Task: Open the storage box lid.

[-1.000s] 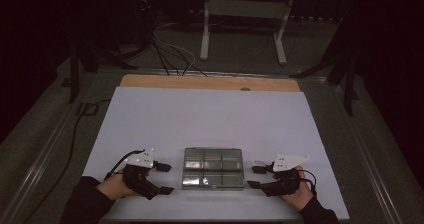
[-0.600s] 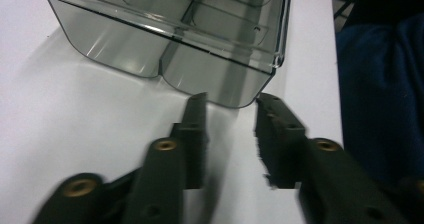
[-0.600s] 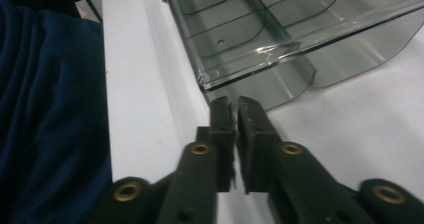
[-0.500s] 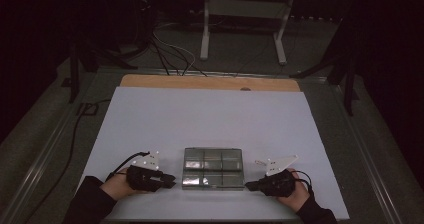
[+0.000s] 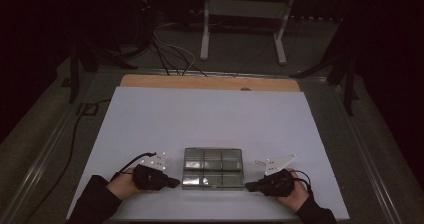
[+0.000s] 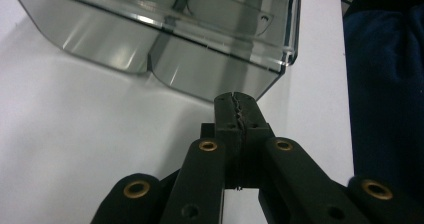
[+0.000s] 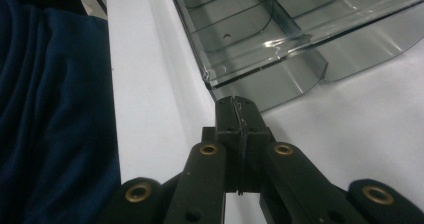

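Note:
A clear plastic box point(image 5: 212, 168) with several compartments sits on the white table point(image 5: 210, 119) near the front edge. My left gripper point(image 5: 174, 182) lies just left of the box's near corner, jaws pressed together with nothing between them; they have just been closing. In the left gripper view the shut tips point(image 6: 235, 100) stop just short of the box point(image 6: 170, 39). My right gripper point(image 5: 248, 187) rests at the box's right near corner, also shut and holding nothing. Seen in the right gripper view, its tips point(image 7: 235, 105) nearly touch the box point(image 7: 280, 29).
The table's front edge runs close behind both hands, with dark blue clothing point(image 7: 50, 109) beyond it. A wooden strip point(image 5: 210, 82) borders the far side. Cables point(image 5: 75, 134) trail along the left, and a metal stand point(image 5: 242, 24) is on the floor behind.
Both grippers' jaws have closed from open to fully shut. The hands stayed at the box's near corners.

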The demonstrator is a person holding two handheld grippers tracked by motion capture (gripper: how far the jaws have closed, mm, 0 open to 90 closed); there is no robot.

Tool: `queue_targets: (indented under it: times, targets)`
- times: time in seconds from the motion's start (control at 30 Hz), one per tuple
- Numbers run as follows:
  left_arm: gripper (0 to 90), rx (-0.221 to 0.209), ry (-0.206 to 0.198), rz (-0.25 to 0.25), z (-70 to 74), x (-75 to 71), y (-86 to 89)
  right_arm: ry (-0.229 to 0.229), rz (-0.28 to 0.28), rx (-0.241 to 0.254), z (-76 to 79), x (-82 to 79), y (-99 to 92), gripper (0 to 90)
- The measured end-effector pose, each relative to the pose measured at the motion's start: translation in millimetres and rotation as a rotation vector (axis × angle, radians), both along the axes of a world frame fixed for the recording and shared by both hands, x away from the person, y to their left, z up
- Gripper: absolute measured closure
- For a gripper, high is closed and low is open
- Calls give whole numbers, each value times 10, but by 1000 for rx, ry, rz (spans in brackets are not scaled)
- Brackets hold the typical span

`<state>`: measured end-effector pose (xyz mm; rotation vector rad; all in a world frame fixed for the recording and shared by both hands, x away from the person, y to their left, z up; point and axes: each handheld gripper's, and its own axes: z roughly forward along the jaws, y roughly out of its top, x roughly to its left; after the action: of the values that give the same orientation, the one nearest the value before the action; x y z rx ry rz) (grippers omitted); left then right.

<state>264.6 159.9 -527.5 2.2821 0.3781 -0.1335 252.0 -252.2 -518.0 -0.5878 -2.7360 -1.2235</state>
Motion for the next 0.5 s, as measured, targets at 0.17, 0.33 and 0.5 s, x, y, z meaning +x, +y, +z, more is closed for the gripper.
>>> queue_targets:
  times: [0.17, 0.33, 0.5]
  targets:
    - [900, -35, -14, -2, 23, -4, 11, 5, -8, 24, 25, 11, -11, 897]
    - [900, -66, -14, -12, 54, -12, 13, 10, -13, 29, 34, 9, -15, 898]
    - [900, -64, -14, -23, 53, -25, 13, 18, -20, 33, 43, 14, -17, 898]
